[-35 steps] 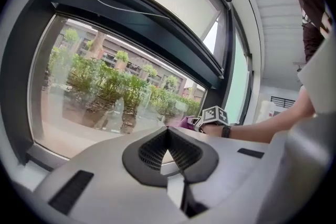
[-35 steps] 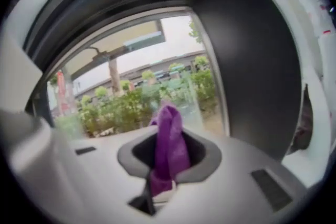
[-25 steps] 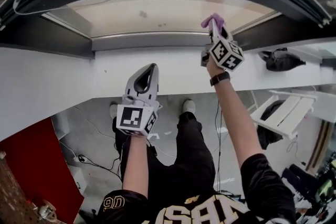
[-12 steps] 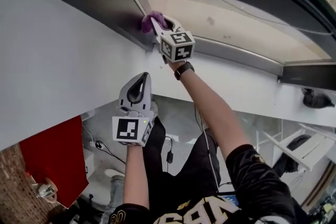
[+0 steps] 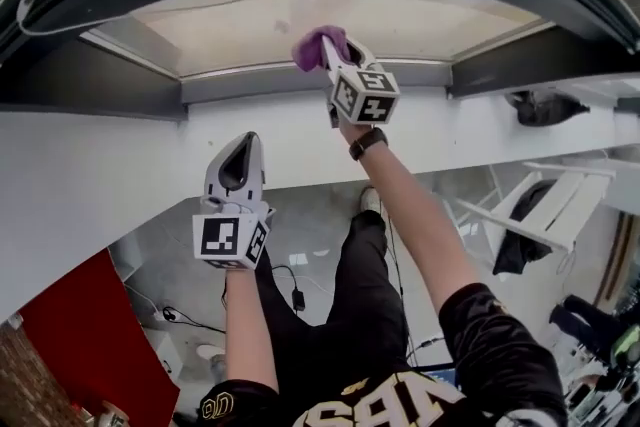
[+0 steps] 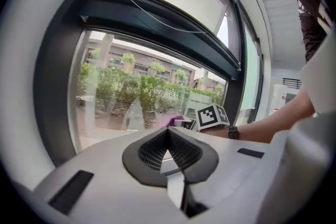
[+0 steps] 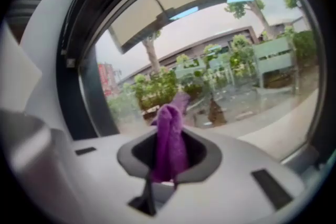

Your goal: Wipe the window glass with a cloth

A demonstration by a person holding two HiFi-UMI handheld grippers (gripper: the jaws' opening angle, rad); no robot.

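Clamping purple cloth [image 5: 314, 48] at window glass [image 5: 430, 20]; right hand-held gripper [image 5: 330, 56].

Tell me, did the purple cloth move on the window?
Yes. The purple cloth in the right gripper slid right, from the left window frame to the middle of the glass.

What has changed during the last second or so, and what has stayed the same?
The right gripper, shut on the purple cloth, swept left along the lower part of the window glass to its left corner, then came back to about the middle. The cloth stayed clamped throughout. The left gripper stayed shut and empty, held back below the window.
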